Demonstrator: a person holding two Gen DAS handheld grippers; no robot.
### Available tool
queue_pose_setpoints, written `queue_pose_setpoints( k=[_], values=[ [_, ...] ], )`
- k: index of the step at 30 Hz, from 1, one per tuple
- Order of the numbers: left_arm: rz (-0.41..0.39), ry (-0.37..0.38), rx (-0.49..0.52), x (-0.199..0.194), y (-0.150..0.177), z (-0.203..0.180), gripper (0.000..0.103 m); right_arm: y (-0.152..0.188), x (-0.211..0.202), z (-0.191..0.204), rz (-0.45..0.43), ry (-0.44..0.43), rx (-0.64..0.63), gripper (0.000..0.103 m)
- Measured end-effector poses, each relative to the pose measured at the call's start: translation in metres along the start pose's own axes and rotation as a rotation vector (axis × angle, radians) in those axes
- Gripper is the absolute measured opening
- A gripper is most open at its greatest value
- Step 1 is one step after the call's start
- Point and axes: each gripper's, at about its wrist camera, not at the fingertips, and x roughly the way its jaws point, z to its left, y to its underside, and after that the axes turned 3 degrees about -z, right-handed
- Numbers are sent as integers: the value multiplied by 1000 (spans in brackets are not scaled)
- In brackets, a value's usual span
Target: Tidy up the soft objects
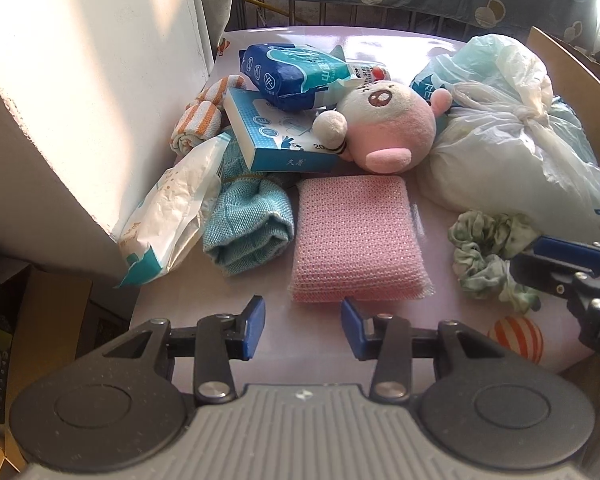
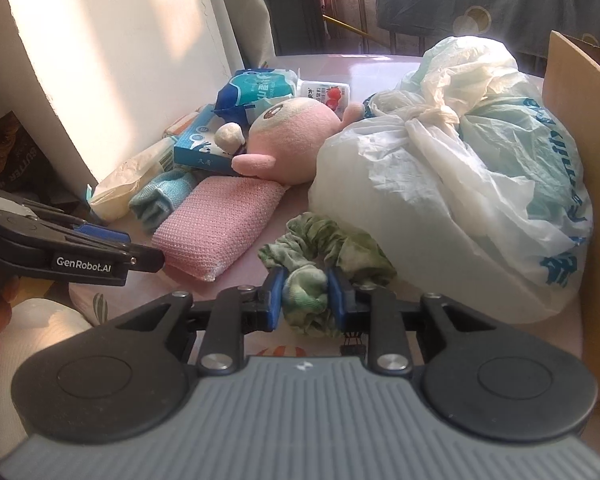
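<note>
A green mottled scrunchie [image 2: 324, 252] lies on the pink table in front of the tied plastic bags; my right gripper [image 2: 305, 300] is shut on its near fold, blue pads pressing both sides. In the left wrist view the scrunchie [image 1: 488, 248] shows at right with the right gripper [image 1: 548, 256] on it. My left gripper [image 1: 303, 324] stands open just before the near edge of a pink mesh sponge [image 1: 356, 240], nothing between its pads. A pink plush toy [image 1: 388, 120], a teal folded cloth [image 1: 248, 224] and a striped orange cloth [image 1: 200, 120] lie behind.
Tied white plastic bags [image 2: 460, 184] fill the right side beside a cardboard wall [image 2: 572, 128]. A blue box [image 1: 276, 136], a blue wipes pack [image 1: 296, 72] and a white packet [image 1: 172, 216] crowd the left by the white wall [image 1: 80, 80]. A striped ball [image 1: 516, 336] rests at the table's front edge.
</note>
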Motion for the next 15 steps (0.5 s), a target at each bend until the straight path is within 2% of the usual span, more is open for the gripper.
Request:
queue_pose_setpoints(
  k=[5, 7, 11, 15],
  values=[
    [-58, 17, -33, -12, -6, 5, 45, -19, -29, -5, -93, -109, 93, 42],
    [-57, 26, -45, -10, -10, 4, 46, -30, -27, -4, -97, -169, 136, 43],
    [-34, 63, -83, 1, -14, 5, 47, -45, 8, 0, -21, -238, 237, 43],
    [6, 61, -92, 14, -10, 4, 49, -44, 48, 4, 95, -223, 308, 43]
  ],
)
